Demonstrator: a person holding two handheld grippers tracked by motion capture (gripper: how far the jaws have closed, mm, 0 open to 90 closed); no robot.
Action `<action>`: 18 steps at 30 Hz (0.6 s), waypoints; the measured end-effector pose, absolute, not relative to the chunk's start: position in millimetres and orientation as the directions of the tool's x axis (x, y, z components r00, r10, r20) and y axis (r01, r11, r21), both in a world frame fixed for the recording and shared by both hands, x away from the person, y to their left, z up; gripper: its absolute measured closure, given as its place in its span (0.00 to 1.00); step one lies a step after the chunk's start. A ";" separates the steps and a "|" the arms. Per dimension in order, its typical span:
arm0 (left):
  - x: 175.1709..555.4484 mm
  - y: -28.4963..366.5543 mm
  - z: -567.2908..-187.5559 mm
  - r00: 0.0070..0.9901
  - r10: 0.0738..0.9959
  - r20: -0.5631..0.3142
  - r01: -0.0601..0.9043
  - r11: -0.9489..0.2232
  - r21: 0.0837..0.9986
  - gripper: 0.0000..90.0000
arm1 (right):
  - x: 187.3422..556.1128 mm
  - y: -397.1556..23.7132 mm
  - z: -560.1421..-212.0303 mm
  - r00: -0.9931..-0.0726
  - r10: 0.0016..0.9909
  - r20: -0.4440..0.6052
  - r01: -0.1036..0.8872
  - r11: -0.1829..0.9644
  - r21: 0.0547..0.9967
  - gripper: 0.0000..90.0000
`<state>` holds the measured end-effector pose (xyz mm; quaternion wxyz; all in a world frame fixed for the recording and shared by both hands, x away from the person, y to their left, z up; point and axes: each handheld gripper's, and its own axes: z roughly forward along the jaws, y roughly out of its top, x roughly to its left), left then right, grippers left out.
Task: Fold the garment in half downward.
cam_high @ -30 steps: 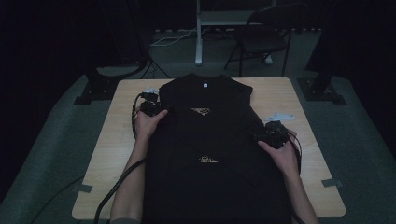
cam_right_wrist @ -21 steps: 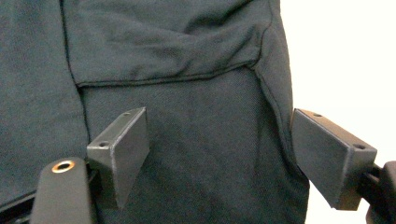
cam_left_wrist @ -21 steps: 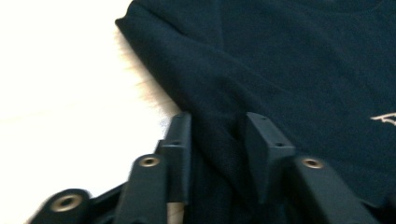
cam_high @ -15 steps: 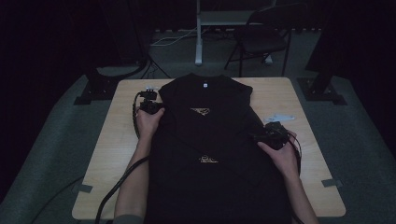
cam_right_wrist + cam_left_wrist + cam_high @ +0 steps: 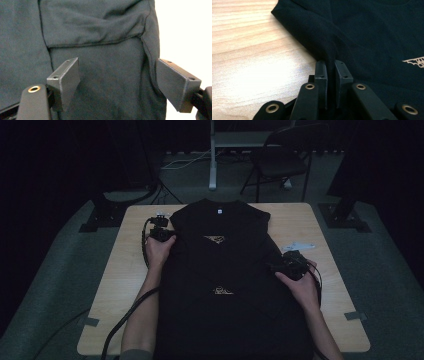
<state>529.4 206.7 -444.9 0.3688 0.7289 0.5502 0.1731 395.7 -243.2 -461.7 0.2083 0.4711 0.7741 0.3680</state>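
Note:
A black T-shirt [image 5: 220,270] lies flat on the wooden table [image 5: 125,280], collar at the far side, sleeves folded in. At the shirt's upper left edge, my left gripper [image 5: 162,234] has just been closing. In the left gripper view its jaws [image 5: 331,65] are shut on a pinched ridge of the shirt's fabric [image 5: 367,32]. My right gripper [image 5: 280,267] rests at the shirt's right edge. In the right gripper view it [image 5: 117,72] stands open, its pads wide apart over the folded side of the shirt [image 5: 100,37] without pressing it.
A folding chair [image 5: 280,162] and a pale post [image 5: 212,155] stand beyond the table's far edge. Dark stand bases [image 5: 100,215] sit on the floor at both far corners. A tape mark [image 5: 355,316] lies near the right front corner. Bare wood flanks the shirt.

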 end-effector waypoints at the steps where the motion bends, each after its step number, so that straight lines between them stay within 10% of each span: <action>1: 529.5 207.1 -444.9 0.333 0.929 -0.161 0.677 -0.117 0.726 0.92 | 396.9 -243.9 -461.5 -0.470 0.882 0.031 0.575 0.279 0.769 0.23; 18: 530.1 205.4 -444.7 0.336 0.932 -0.138 0.669 -0.133 0.731 0.91 | 440.0 -237.2 -447.1 -0.450 0.891 0.065 0.591 0.242 0.769 0.26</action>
